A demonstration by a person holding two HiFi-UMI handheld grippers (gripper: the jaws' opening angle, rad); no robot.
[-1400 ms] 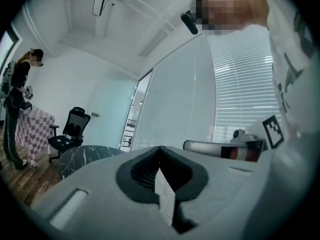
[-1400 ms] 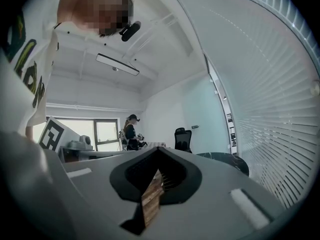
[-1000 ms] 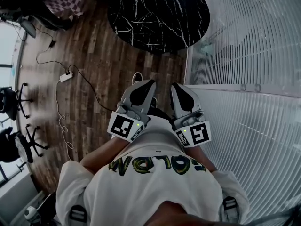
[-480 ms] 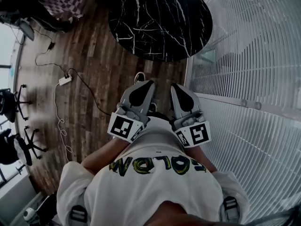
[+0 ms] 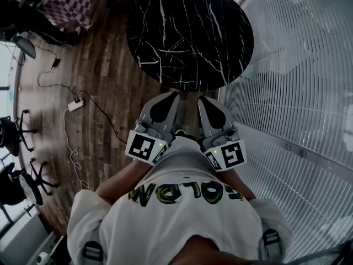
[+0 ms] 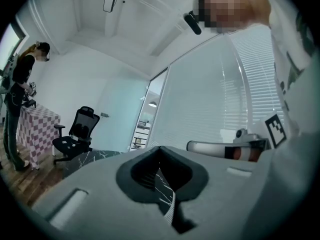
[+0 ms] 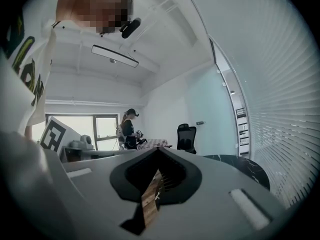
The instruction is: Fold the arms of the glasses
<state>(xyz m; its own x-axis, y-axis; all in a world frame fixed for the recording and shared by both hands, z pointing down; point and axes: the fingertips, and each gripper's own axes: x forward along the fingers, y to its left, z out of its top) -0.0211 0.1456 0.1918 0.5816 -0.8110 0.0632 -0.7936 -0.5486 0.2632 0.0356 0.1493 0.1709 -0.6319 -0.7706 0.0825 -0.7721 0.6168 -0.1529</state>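
Observation:
No glasses show in any view. In the head view my left gripper (image 5: 171, 96) and right gripper (image 5: 203, 99) are held side by side in front of the person's white shirt, pointing level at a round black marble table (image 5: 190, 32). Both are shut and hold nothing. The left gripper view shows the left gripper (image 6: 160, 150) with its jaws closed together and the table's (image 6: 95, 157) edge beyond them. Seen in its own view, the right gripper (image 7: 159, 151) is closed the same way, with the table (image 7: 245, 167) to its right.
A glass wall with blinds (image 5: 298, 65) runs along the right. Office chairs (image 5: 16, 120) and a power strip with cable (image 5: 74, 104) lie on the wooden floor at left. A person (image 6: 20, 99) stands by a checked-cloth table (image 5: 74, 1) at the far left.
The marble table has come nearer and lower in the head view as both grippers moved forward toward it together. Both stay shut.

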